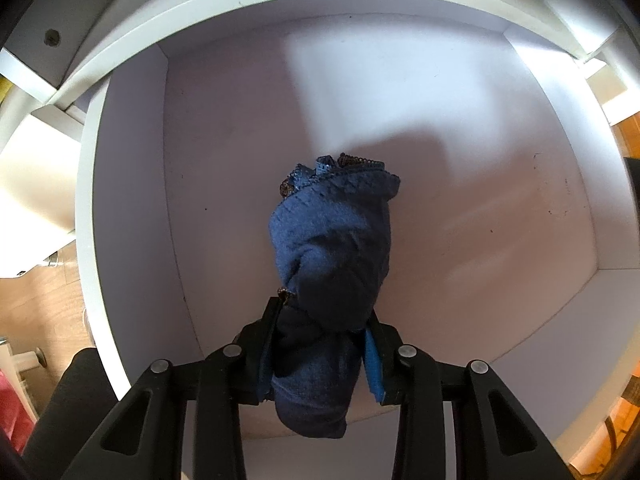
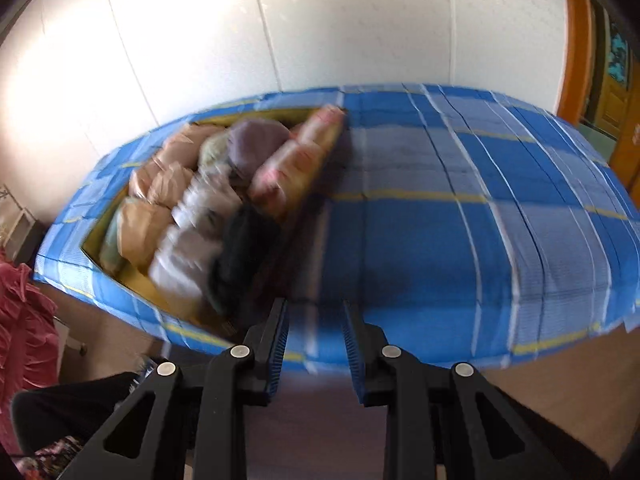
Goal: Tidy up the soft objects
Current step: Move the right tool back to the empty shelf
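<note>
In the left wrist view my left gripper (image 1: 324, 320) is shut on a rolled dark blue cloth item with a lace edge (image 1: 336, 240). It holds the roll inside a white drawer (image 1: 132, 208), above the bare drawer bottom. In the right wrist view my right gripper (image 2: 316, 312) is open and empty, above the near edge of a bed with a blue plaid sheet (image 2: 460, 220). A yellow box (image 2: 132, 280) on the bed holds several rolled soft items in tan, white, purple, pink and black (image 2: 208, 196). The box lies ahead and to the left of the right gripper. This view is motion blurred.
White drawer walls surround the left gripper on the left (image 1: 92, 200), far (image 1: 280, 4) and right (image 1: 600, 240) sides. A white wall (image 2: 280, 20) stands behind the bed. A pink ruffled cloth (image 2: 24, 340) hangs at the left. A wooden door (image 2: 616, 92) is at the far right.
</note>
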`<state>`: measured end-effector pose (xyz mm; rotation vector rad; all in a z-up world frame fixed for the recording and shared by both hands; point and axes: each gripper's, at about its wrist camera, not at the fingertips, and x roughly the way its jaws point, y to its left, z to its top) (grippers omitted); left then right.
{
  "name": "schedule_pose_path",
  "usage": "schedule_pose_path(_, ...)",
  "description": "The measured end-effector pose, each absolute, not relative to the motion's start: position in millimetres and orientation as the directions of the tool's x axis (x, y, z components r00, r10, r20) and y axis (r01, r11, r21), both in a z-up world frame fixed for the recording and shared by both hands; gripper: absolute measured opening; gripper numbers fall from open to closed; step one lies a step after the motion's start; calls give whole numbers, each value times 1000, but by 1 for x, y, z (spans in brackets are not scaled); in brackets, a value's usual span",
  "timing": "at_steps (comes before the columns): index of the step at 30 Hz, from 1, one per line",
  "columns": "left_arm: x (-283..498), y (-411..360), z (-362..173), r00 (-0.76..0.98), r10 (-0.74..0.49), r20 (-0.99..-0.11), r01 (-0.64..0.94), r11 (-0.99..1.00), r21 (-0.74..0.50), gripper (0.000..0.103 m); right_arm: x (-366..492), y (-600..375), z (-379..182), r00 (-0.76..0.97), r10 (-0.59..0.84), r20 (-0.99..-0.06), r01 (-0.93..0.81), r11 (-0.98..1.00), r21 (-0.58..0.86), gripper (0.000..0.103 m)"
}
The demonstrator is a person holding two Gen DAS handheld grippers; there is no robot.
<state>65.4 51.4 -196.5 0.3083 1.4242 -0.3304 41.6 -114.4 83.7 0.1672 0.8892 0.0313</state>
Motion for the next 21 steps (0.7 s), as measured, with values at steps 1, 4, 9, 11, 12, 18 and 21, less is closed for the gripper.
schedule_pose_path(1,64,52,-197,120,-41,-992,403,915,10,37,38,-117,78,624,91,-776,50,986,156,27)
schedule_pose_path(4,58,55,-192,126,-48,-991,401,916,7,37,26,-122,58,600,66,-797,74,988,138,27)
schedule_pose_path(9,44,56,-190,138,-42,-990,414,910,19,37,12,-126,25,557,57,-828,100,986,135,27)
schedule_pose_path(11,46,56,-185,138,-40,-990,419,908,22,37,8,-123,13,543,49,-838,102,987,124,27)
schedule_pose_path(12,43,56,-185,140,-39,-989,423,906,24,37,8,-122,7,534,49,-844,102,987,122,27)
schedule_pose_path(18,47,43,-184,183,-61,-981,422,906,23,36,6,-115,-33,468,31,-883,83,993,79,27)
schedule_pose_path(21,42,42,-181,202,-83,-976,420,908,10,36,3,-116,-53,424,39,-905,82,993,81,29)
